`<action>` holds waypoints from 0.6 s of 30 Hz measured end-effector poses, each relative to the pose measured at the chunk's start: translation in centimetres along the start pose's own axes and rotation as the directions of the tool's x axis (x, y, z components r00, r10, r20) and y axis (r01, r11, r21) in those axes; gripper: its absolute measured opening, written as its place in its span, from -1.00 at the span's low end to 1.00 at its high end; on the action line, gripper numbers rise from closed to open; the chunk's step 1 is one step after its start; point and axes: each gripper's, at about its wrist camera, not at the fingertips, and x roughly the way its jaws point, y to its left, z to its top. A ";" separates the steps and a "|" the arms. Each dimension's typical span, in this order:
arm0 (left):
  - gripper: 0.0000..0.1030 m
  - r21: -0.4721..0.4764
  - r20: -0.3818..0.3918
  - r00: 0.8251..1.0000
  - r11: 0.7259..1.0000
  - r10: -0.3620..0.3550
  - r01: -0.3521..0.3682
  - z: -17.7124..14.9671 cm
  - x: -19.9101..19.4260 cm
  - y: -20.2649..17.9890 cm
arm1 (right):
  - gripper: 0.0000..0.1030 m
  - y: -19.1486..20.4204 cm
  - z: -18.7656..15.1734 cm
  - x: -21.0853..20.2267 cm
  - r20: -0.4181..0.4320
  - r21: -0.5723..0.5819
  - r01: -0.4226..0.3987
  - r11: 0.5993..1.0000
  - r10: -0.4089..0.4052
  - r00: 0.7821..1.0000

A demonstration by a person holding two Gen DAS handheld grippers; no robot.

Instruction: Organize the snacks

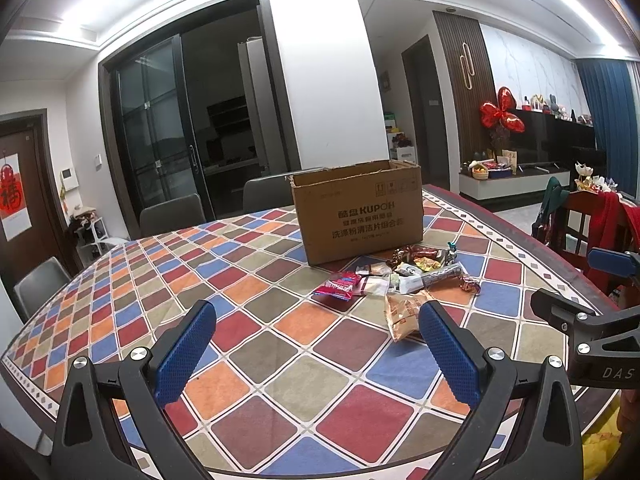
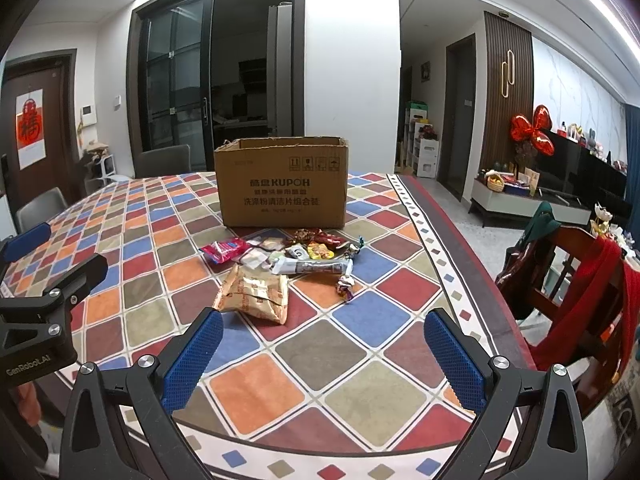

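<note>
Left wrist view, left claw (image 1: 316, 344) spread, hiding tan packet (image 1: 404, 314) edge, right claw (image 2: 324, 356) spread, box (image 2: 282, 182) interior unseen.

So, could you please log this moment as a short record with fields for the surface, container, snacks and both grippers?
surface: table with a multicoloured diamond-check cloth
container: brown cardboard box, top open, standing upright behind the snacks
snacks: loose pile of wrapped snacks on the cloth, none visibly in the box
nearest snack: tan crinkled packet, in front of the pile
left gripper: open, empty, above the cloth
right gripper: open, empty, facing the packet
</note>
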 end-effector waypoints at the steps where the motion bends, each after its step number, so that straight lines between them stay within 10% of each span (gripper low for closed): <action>1: 1.00 0.000 -0.001 1.000 1.000 0.000 0.000 0.0 0.0 0.0 | 0.97 0.0 0.0 0.0 0.000 0.000 -0.001 1.000 0.001 1.000; 18: 1.00 0.000 0.002 1.000 1.000 0.002 -0.002 -0.1 0.0 0.0 | 0.97 0.0 0.0 0.0 -0.002 -0.001 -0.003 1.000 0.003 1.000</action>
